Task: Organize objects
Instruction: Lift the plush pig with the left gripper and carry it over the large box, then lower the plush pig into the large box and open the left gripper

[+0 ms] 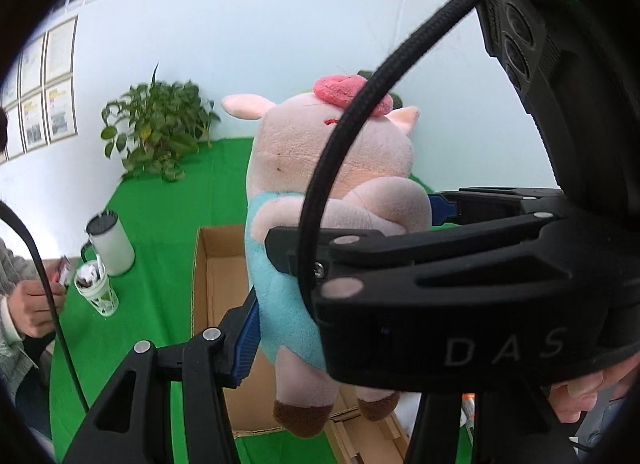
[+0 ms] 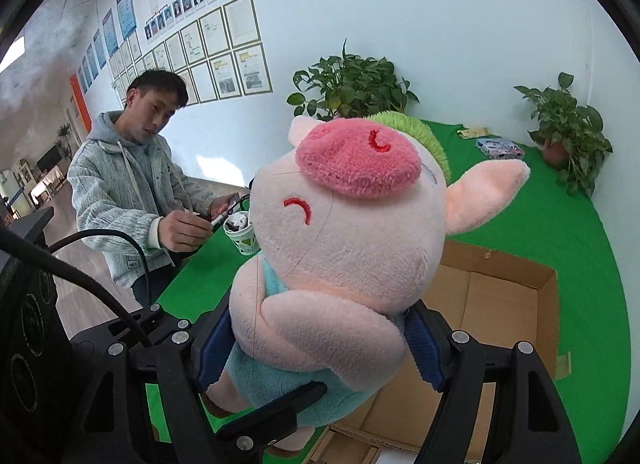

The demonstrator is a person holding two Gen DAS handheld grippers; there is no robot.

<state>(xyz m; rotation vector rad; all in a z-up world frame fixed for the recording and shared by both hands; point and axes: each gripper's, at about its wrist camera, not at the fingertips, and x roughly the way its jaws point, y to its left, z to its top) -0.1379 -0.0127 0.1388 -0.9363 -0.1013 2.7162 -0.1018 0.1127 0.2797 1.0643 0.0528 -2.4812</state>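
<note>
A: One plush pig [image 2: 340, 264], upright, long axis vertical, held above the single open cardboard box [image 2: 508, 304].

B: Both grippers clamp its body: right gripper [image 2: 320, 348] around the belly, left gripper [image 1: 344, 276] pinching its sides. The box lies directly beneath.

A: Two potted plants, two cups behind.

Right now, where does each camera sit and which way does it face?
Left wrist: on the left gripper, facing the plush pig's side; the right gripper crosses the frame.
Right wrist: on the right gripper, facing the plush pig's face; a bystander stands behind.
Shared: pig, cardboard box, green cloth.
</note>
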